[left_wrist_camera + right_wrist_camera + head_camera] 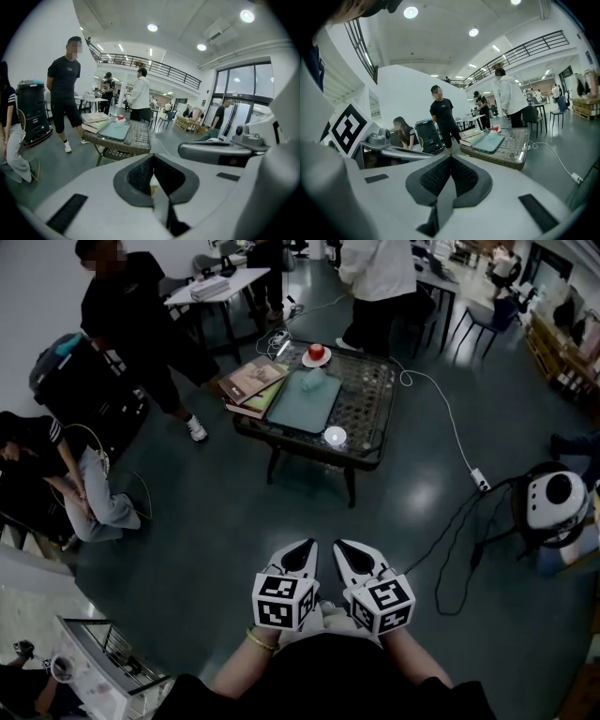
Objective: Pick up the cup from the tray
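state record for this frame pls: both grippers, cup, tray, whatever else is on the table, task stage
left gripper: shut, empty, held close to the body
right gripper: shut, empty, beside the left one
cup: small pale shape at the tray's far end, untouched
tray: teal, flat on the low table
also on table: books left of the tray; red item on a white saucer; white round item at the near edge
task stage: not begun; open floor lies between the grippers and the table
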Demonstrator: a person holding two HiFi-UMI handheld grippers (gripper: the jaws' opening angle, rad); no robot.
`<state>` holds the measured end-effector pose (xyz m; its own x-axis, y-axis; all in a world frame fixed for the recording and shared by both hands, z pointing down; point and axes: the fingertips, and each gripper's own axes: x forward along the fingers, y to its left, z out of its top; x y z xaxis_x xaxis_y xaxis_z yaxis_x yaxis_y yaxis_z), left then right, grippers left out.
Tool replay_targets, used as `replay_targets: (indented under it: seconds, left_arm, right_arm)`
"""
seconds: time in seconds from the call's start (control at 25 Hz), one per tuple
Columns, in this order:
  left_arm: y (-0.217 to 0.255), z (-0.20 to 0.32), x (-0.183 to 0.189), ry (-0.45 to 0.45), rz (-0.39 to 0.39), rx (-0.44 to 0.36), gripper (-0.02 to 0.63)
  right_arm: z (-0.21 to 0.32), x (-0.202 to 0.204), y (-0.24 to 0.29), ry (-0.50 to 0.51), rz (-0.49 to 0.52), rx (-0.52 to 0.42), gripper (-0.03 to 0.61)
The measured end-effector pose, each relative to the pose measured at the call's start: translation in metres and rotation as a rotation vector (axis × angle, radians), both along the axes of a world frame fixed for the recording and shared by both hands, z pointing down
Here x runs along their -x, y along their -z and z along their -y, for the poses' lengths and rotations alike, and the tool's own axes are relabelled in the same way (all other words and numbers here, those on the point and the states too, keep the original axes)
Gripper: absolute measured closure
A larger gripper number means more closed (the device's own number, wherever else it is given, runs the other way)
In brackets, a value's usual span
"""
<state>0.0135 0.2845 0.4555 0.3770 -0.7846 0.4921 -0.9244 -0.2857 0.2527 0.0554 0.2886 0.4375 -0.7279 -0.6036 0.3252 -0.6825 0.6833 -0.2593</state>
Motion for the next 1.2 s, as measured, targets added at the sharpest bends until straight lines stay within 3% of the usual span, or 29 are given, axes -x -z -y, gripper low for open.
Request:
replay_targets:
  seconds: [0.6,1.2]
  left_arm:
    - [-0.004,0.04,0.001,0.01,0.02,0.008,0.604]
    - [-0.011,0.139,0.034,0.014,0.014,0.014,0.604]
  right_arm:
    - [0.035,-0.005,-0.014,0.017,0.002,0.048,0.571]
    - [0.135,0.019,-0.023,-0.007,-0.028,0.066,0.571]
